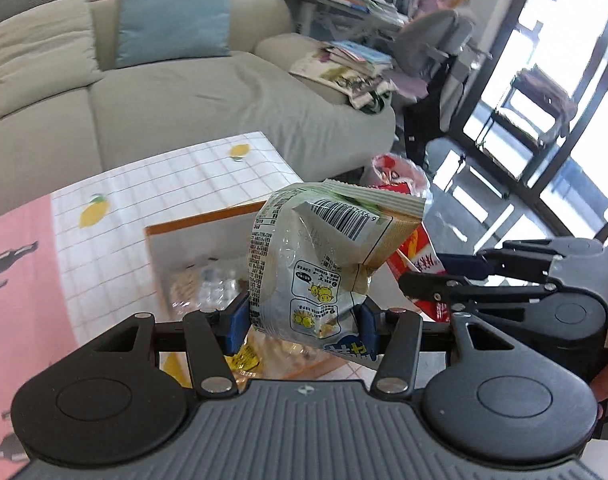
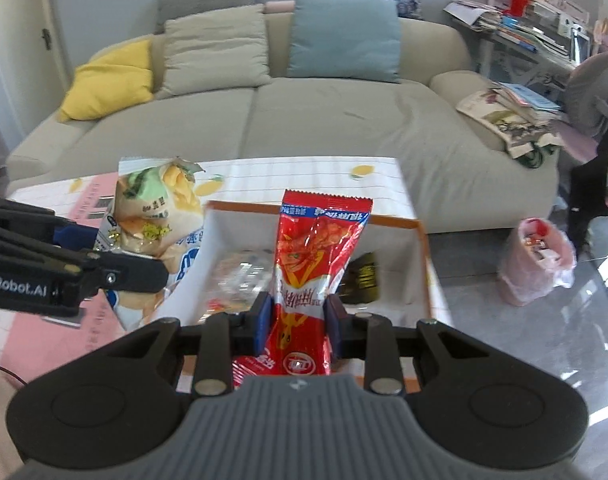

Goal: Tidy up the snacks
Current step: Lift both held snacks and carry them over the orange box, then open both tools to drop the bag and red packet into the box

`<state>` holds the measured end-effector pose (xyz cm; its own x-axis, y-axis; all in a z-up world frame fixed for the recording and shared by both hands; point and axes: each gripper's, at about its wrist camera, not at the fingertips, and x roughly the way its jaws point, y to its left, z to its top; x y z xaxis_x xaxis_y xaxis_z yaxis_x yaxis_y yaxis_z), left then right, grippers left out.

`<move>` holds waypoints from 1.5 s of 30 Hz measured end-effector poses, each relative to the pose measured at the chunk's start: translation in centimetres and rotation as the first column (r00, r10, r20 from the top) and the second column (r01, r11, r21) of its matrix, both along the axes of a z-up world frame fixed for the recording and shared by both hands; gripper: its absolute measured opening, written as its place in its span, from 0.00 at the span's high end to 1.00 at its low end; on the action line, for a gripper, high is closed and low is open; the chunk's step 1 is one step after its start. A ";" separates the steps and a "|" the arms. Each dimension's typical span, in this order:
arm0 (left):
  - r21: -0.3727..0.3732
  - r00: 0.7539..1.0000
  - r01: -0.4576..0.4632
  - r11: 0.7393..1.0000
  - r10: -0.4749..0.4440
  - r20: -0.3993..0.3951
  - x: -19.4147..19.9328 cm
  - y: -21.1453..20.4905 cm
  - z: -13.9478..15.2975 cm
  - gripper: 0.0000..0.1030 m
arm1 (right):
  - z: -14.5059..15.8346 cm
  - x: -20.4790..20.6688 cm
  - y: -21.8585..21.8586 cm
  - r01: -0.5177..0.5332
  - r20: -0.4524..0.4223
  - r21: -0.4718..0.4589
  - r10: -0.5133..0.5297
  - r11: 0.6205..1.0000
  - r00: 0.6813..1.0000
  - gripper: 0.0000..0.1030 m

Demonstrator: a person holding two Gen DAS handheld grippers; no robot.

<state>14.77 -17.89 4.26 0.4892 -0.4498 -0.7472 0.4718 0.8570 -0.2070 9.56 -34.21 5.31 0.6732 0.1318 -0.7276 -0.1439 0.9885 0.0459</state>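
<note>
My left gripper is shut on a pale green-and-white chip bag, held above the orange-rimmed white box. The bag's back with its barcode faces the left wrist camera. My right gripper is shut on a red snack packet, held upright over the same box. The box holds several packets, among them a clear one and a dark one. The chip bag and the left gripper show at the left of the right wrist view. The right gripper and red packet show at the right of the left wrist view.
The box stands on a low table with a lemon-print checked cloth and pink mat. A beige sofa with cushions lies behind. A pink plastic bag sits on the floor at right, near a cluttered desk and chair.
</note>
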 end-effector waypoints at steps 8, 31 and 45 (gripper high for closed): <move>0.080 0.990 0.083 0.993 -0.074 -0.117 4.1 -4.9 -3.6 0.41 | -3.7 5.5 -2.6 0.016 -0.108 -0.080 -0.024 0.997 0.994 0.74; 0.235 0.953 0.169 0.957 -0.098 -0.288 10.2 -9.0 -12.1 0.39 | -13.6 11.7 -3.6 -0.114 -0.358 -0.220 0.028 0.969 0.933 0.73; 0.214 0.953 0.183 0.959 -0.120 -0.278 9.9 -8.8 -11.0 0.12 | -13.8 11.4 -2.2 -0.179 -0.379 -0.275 0.065 0.945 0.923 0.62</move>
<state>24.63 -26.72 -6.76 0.2034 -0.2996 -0.9321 0.5567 0.8185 -0.1417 20.97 -36.41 -8.53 0.3498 -0.0657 -0.9345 -0.2943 0.9393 -0.1762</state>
